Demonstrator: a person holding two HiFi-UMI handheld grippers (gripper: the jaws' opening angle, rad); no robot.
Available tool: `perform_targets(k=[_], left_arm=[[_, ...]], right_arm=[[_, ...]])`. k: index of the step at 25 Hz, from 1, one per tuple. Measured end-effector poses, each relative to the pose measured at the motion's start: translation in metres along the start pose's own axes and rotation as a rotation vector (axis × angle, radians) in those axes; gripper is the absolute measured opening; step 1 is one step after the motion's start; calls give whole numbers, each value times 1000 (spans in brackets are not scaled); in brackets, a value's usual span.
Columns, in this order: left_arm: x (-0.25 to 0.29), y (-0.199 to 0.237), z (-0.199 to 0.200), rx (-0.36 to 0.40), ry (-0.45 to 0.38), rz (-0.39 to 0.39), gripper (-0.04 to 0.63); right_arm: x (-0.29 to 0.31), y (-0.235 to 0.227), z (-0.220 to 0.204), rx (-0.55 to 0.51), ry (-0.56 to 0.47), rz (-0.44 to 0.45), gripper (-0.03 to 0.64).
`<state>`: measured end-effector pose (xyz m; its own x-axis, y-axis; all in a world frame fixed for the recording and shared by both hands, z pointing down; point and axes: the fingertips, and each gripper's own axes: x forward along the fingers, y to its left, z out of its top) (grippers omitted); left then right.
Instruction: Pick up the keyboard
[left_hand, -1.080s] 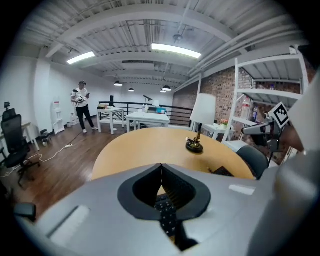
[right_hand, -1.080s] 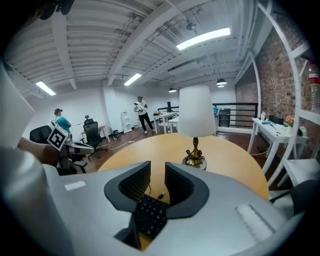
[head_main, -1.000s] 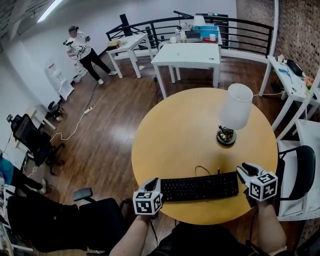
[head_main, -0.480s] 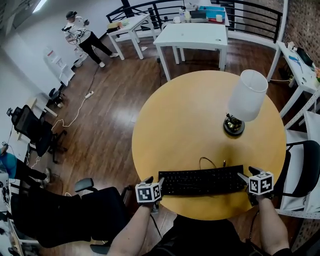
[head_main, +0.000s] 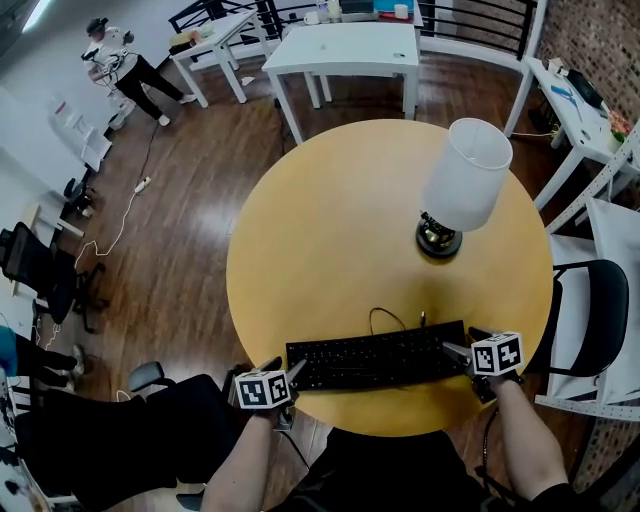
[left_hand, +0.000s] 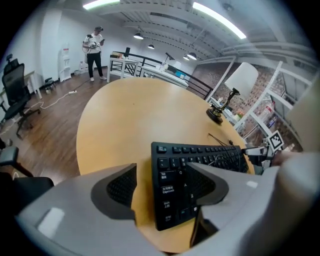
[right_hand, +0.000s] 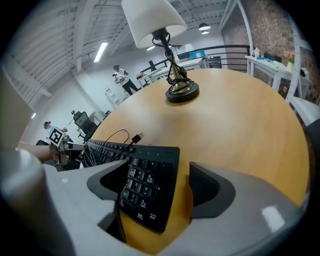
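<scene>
The keyboard (head_main: 375, 358) lies flat at the table's (head_main: 340, 220) 6 o'clock rim, closest to the person, with a gripper at each end. The left gripper (left_hand: 163, 172), at the keyboard's 9 o'clock end, has just been opening. It stands about half wide, with that end between its jaws but not clamped: one jaw hangs over the keys and the other stands clear of the edge, bare wood showing between. The right gripper (right_hand: 159, 167), at the 3 o'clock end, has also been opening, a bit wider, and it sits the same way over the number keys.

The likeliest failure is closing as they stand. A jaw landing on key tops rather than a solid edge could skid off or pop a key. It could also shove the keyboard towards 6 o'clock, off the rim. If one end grips before the other, the lift would probably tilt and twist the board loose.

Just past the keyboard at 12 o'clock, its loose cable (head_main: 388, 317) curls on the wood. It may trail and drag during a lift.

Farther off, near 1 o'clock, the lamp (head_main: 462, 185) looks top-heavy. A forward swing or a snagged cable could tip it.
</scene>
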<state>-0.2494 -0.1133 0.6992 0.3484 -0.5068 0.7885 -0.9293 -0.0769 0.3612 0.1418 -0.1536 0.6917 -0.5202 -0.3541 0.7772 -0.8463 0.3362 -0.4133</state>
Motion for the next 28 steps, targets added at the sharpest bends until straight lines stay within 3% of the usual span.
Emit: perform_targets(k=[4,15,25,28], left_arm=[[13,-24,-3,43,33,-84,319],[13,-24,-13,114,93,-123,340],[14,-26,-14,114,98,-122,342],[12,-23,-12,127,100,-108,342]], right_arm=[[-6,-1,-5,20,17,24,393],[3,12,-16,0,26,121,417],[13,15,-10,-14,38,94,423],[16,19,-13,-42,63,96,462]])
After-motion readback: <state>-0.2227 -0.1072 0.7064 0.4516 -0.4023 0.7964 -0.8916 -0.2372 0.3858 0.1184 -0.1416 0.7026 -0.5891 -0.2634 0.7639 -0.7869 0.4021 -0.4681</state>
